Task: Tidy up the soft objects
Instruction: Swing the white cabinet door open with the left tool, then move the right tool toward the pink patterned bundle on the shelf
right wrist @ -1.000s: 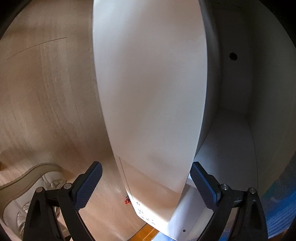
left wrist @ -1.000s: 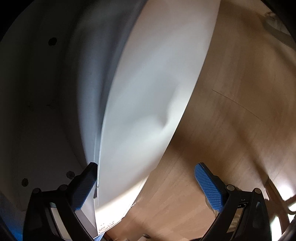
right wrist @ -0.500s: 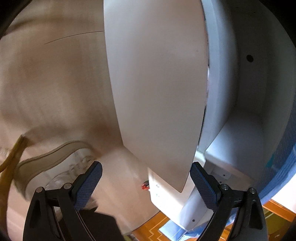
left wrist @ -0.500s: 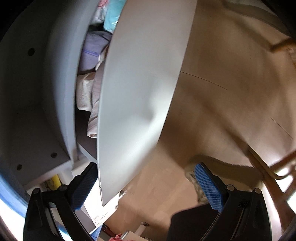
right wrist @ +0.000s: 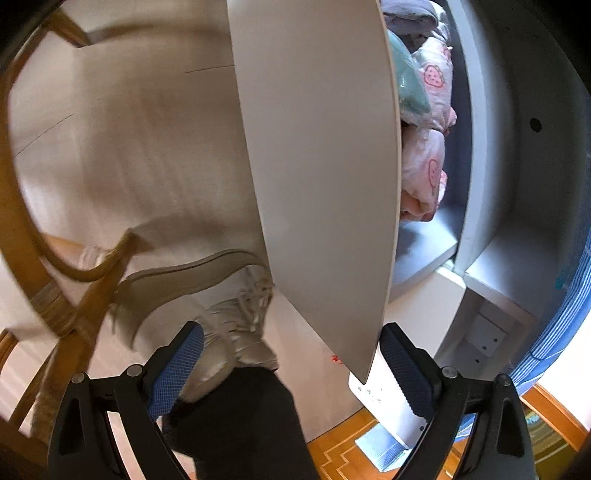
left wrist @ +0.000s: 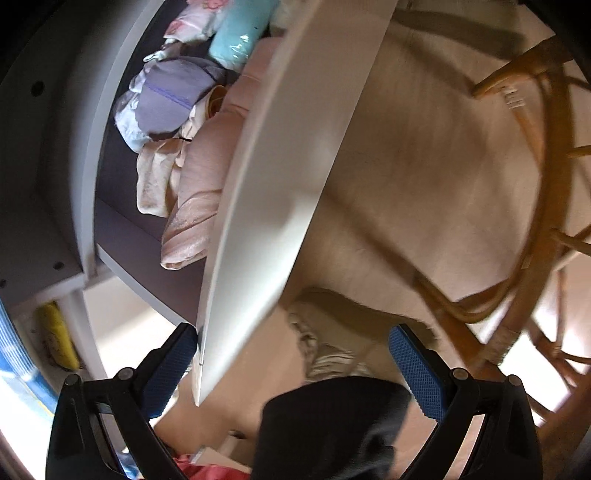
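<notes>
A white drawer front (left wrist: 288, 177) stands pulled out from a white cabinet (left wrist: 55, 155). Behind it lie soft things: a pink cloth (left wrist: 199, 192), a cream cloth (left wrist: 155, 181), a lavender bundle (left wrist: 166, 99) and a teal roll (left wrist: 240, 33). The right wrist view shows the same drawer front (right wrist: 321, 166) with pink strawberry-print fabric (right wrist: 424, 173) and the teal roll (right wrist: 410, 88) behind it. My left gripper (left wrist: 291, 373) is open, its left finger beside the panel's lower corner. My right gripper (right wrist: 291, 369) is open too, the panel's corner just inside its right finger. Neither holds anything.
A person's pale shoe (right wrist: 229, 314) and black trouser leg (right wrist: 240, 424) stand on the wooden floor close to the drawer front. A rattan chair (left wrist: 546, 184) is right of the left gripper and shows as a curved frame (right wrist: 22, 206) at the left. Blue striped fabric (right wrist: 565, 314) is at far right.
The drawer front has come away from the cabinet, and the clothes inside have come into sight. Both grippers have drawn back, and the shoe, leg and chair entered view. Both stayed open.
</notes>
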`<state>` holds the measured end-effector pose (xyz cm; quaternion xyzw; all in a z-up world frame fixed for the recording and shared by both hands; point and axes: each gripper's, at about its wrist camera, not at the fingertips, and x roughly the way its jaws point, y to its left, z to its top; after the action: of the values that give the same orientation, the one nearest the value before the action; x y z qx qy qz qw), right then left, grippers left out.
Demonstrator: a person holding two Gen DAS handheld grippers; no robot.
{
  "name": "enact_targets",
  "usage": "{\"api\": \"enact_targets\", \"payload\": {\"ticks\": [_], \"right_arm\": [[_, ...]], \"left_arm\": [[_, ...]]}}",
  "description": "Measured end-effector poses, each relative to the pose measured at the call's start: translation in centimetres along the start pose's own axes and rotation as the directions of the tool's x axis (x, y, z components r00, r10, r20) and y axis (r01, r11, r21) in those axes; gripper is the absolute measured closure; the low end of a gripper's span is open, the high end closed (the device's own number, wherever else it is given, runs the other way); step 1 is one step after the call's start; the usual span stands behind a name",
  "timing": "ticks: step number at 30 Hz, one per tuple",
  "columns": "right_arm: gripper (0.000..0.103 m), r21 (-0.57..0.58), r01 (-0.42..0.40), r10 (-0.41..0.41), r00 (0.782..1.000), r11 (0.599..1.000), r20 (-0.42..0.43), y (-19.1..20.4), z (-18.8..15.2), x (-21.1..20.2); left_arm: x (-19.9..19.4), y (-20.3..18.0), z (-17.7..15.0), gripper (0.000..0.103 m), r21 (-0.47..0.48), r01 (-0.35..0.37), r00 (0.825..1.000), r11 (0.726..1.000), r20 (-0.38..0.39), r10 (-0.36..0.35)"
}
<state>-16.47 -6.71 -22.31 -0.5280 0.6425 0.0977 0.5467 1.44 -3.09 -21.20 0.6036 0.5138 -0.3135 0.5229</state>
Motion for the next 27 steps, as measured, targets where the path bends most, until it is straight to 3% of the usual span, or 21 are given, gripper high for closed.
{"api": "enact_targets", "payload": {"ticks": [4,9,12,16,17,20,24,25,27], "right_arm": [[0.01,0.021,-0.082,0.08,0.992,0.996,0.093,-0.5,-0.3,-2.5],[0.01,0.174,-0.207,0.15,0.944,0.963,0.293,-4.3,-0.9,-5.8],[0.01,0.297,-0.299,0.175,0.908,0.907,0.381,-7.4,-1.1,-6.3],[0.01,0.456,-0.374,0.175,0.89,0.808,0.42,-10.9,-1.8,-5.6],[0.01,0.495,-0.385,0.173,0.891,0.779,0.421,-11.8,-2.1,-5.2],[0.015,0.608,-0.418,0.169,0.89,0.675,0.423,-14.3,-3.0,-4.2],[0.021,0.685,-0.448,0.19,0.887,0.574,0.421,-16.3,-3.6,-2.6],[0.025,0.692,-0.456,0.195,0.884,0.56,0.424,-16.5,-3.7,-2.5],[0.03,0.697,-0.469,0.206,0.879,0.542,0.431,-17.0,-3.3,-2.2]], "left_arm": [[-1.0,-0.8,-0.4,0.0,-0.004,0.046,0.999,0.999,0.004,-0.046],[-0.8,-2.0,-1.2,0.0,0.03,0.058,0.998,0.998,0.004,-0.058],[-0.5,-2.0,-1.5,0.0,0.01,0.095,0.995,0.995,0.012,-0.095],[-0.2,-1.3,-1.7,0.0,-0.042,0.169,0.985,0.985,0.04,-0.168],[-0.4,-0.7,-1.8,0.0,-0.07,0.215,0.976,0.974,0.061,-0.211],[-2.5,1.9,-1.9,0.001,-0.176,0.416,0.904,0.892,0.186,-0.385],[-5.5,4.5,-1.5,0.0,-0.253,0.489,0.852,0.835,0.341,-0.396],[-5.8,5.2,-1.2,0.0,-0.29,0.497,0.847,0.818,0.366,-0.386],[-6.0,6.3,-0.7,0.0,-0.376,0.484,0.858,0.79,0.384,-0.342]]}}
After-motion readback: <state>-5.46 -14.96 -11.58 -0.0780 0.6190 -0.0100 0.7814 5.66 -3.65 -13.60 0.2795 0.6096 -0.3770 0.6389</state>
